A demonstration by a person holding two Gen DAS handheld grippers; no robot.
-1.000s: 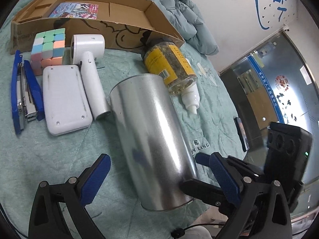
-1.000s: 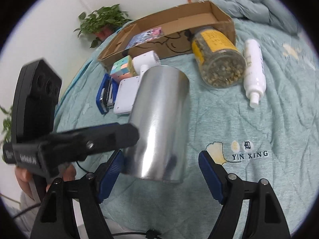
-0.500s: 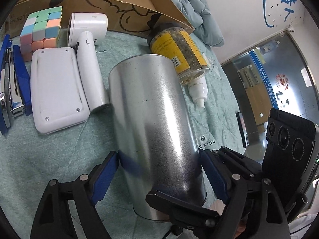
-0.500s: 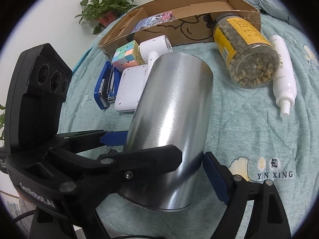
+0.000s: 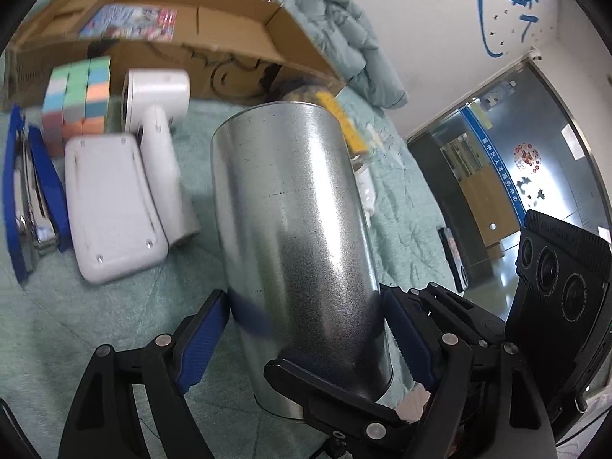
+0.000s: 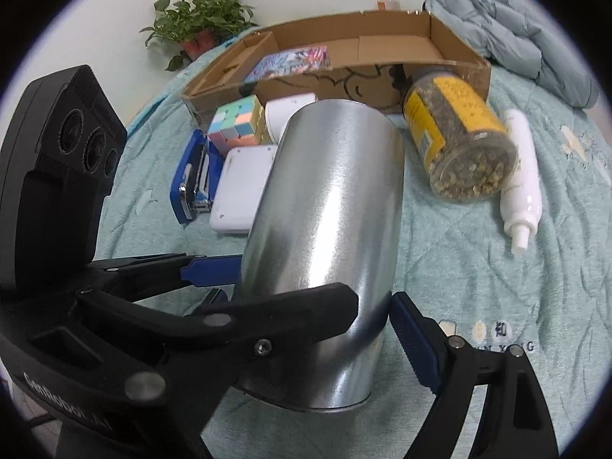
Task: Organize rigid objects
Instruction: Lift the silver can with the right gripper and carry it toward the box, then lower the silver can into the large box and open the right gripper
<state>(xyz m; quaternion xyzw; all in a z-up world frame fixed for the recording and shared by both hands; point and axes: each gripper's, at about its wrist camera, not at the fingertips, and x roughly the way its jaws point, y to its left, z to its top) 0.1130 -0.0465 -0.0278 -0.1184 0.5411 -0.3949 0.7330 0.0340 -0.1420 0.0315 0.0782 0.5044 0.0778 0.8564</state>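
The metal can (image 5: 294,237) lies on the bed (image 6: 478,267), its long axis running from 6 toward 12 o'clock, the far end aimed at the cardboard box (image 6: 344,57). The left gripper (image 5: 306,336) has its blue pads on both sides of the near end, seemingly touching. The right gripper (image 6: 306,329) brackets the same end; I cannot tell whether it is gripping. Both are equally near, so the lift probably needs 2 grippers together.
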